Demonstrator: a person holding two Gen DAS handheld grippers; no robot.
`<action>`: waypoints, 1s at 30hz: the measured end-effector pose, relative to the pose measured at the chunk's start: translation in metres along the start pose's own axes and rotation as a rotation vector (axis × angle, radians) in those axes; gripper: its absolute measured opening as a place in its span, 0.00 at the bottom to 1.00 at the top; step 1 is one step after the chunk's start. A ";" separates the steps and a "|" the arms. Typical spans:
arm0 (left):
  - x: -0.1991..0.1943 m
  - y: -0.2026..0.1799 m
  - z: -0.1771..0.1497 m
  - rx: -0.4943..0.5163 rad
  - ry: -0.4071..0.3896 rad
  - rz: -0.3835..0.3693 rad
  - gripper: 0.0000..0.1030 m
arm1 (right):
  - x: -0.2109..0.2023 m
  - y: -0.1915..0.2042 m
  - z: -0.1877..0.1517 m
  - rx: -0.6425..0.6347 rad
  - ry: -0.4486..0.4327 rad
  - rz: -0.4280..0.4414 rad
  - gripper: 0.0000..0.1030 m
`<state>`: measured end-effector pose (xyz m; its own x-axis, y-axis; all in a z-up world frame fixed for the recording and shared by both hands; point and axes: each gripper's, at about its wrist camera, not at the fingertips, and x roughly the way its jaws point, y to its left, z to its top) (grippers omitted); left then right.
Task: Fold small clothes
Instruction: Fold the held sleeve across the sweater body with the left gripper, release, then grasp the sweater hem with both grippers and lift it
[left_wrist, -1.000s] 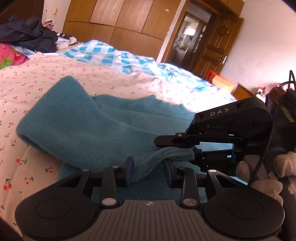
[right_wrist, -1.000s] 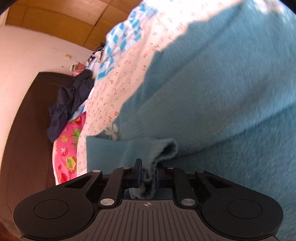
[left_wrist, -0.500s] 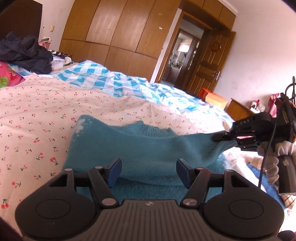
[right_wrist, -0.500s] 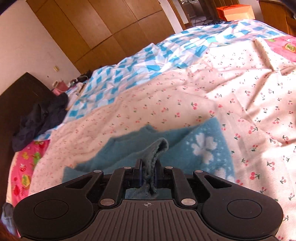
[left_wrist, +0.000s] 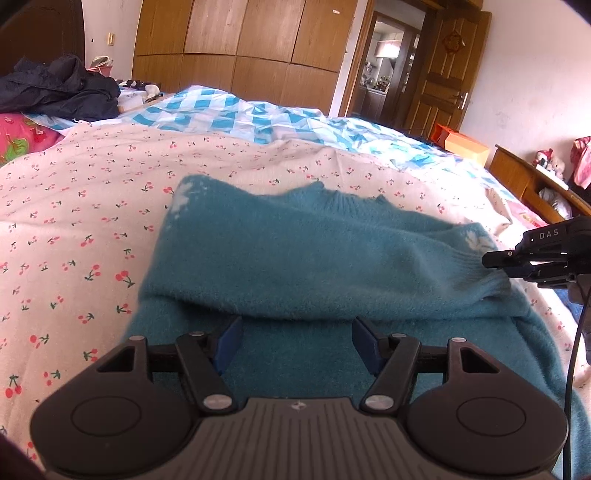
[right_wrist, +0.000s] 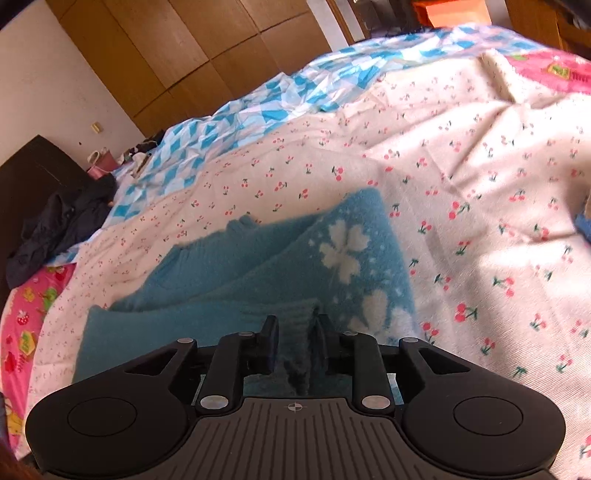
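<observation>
A: BEDROOM — A teal sweater (left_wrist: 314, 258) with white flower motifs lies on a cherry-print quilt (left_wrist: 74, 206), 1 sleeve (left_wrist: 369, 280) drawn across its body toward the right.

B: Who has hold of it?

A: The right gripper (right_wrist: 294, 341). Its jaws stand nearly together, with the sleeve's ribbed cuff (right_wrist: 297, 332) pinched between them. The left gripper (left_wrist: 296, 341) hangs just above the sweater's near edge, jaws spread wide, nothing in them.

B: Which step is this?

A: By the look of it, the sleeve fold: the sleeve lies across the torso but is not yet let go, and a soft ridge runs along it instead of a flat crease.

B: And next?

A: Likely the cuff set down flat and freed, without the knit dragging back. The spread left gripper seems placed to take the hem or side edge for the following fold.

B: The surroundings?

A: A blue-and-white checked cover (left_wrist: 258, 118) beyond the quilt, dark clothes (left_wrist: 59, 88) heaped near the headboard, and wooden wardrobes (left_wrist: 240, 48) along the wall.
</observation>
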<state>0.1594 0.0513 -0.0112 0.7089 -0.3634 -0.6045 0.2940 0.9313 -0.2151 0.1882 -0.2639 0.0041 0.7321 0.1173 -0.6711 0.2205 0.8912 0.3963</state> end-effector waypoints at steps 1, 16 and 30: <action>-0.004 0.000 0.000 0.002 -0.004 0.000 0.66 | -0.005 0.003 0.000 -0.020 -0.013 0.000 0.23; -0.070 0.006 -0.018 -0.030 0.064 0.022 0.66 | -0.001 0.027 -0.025 -0.167 0.039 -0.063 0.27; -0.137 0.032 -0.048 -0.032 0.289 0.123 0.66 | -0.145 0.020 -0.117 -0.282 0.243 -0.005 0.33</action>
<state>0.0408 0.1321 0.0274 0.5248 -0.2296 -0.8197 0.1935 0.9699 -0.1478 0.0107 -0.2114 0.0362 0.5498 0.1826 -0.8151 0.0132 0.9738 0.2271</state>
